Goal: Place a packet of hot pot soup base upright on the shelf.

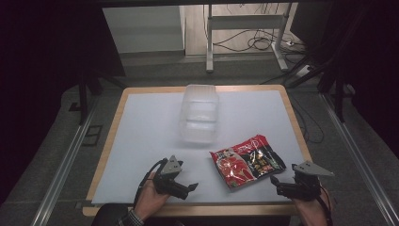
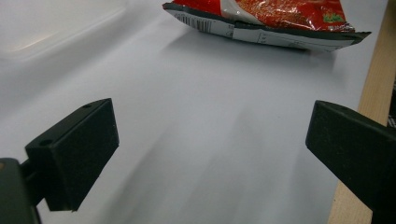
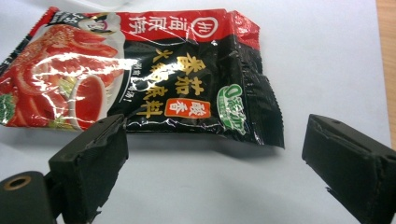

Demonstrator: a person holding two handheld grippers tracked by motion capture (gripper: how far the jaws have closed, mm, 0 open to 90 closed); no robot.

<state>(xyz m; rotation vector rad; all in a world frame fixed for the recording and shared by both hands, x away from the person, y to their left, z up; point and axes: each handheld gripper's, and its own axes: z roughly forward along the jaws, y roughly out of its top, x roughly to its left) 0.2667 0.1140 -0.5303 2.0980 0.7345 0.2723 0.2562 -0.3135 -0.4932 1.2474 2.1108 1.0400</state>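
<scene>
Red packet (image 1: 247, 161) lies flat near the right gripper (image 1: 277, 181), so with both grippers' jaws apart, pinch its thin edge gently while the left gripper (image 1: 190, 187) waits.

Sauce packet (image 1: 247, 161): glossy red & black, w/ a red food photo on one half, yellow lettering on the black half, a white round logo on the red top band, a small green badge and an orange label. Back edge white w/ a barcode. Container (image 1: 199, 113): clear, colourless plastic. Mat (image 1: 141, 141): plain pale blue-white, no pattern. Table (image 1: 296, 127): light wood edge. Left gripper (image 1: 189, 188) & right gripper (image 1: 276, 183): black, each w/ a grey plate on top.
</scene>
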